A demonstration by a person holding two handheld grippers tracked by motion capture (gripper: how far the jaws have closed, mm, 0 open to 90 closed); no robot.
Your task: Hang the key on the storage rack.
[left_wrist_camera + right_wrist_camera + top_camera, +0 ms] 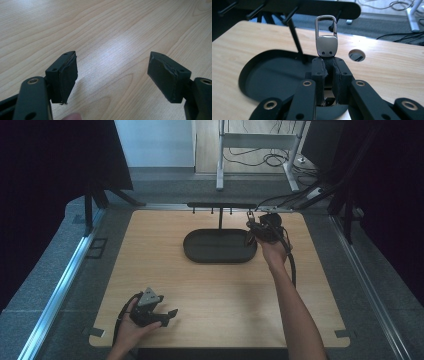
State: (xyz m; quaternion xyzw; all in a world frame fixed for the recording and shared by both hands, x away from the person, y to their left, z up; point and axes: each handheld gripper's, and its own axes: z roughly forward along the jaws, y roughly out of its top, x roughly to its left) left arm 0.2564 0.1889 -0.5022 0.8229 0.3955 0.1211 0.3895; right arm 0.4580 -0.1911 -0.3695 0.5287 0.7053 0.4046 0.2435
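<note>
Nearest the high camera, at the table's [210,290] front edge, the person's left hand holds the left gripper [170,316] just above the pale wood. Its jaws are spread wide with nothing between them, and in the left gripper view [112,75] bare wood grain shows in the gap. Farther back, the right gripper [251,231] is held over the right end of a black oval tray [220,255]. Its jaws are pressed together, pinching the base of a silver metal clip [326,37] that stands upright above them. Behind the clip rises a black stand [297,37] with a row of pegs.
</note>
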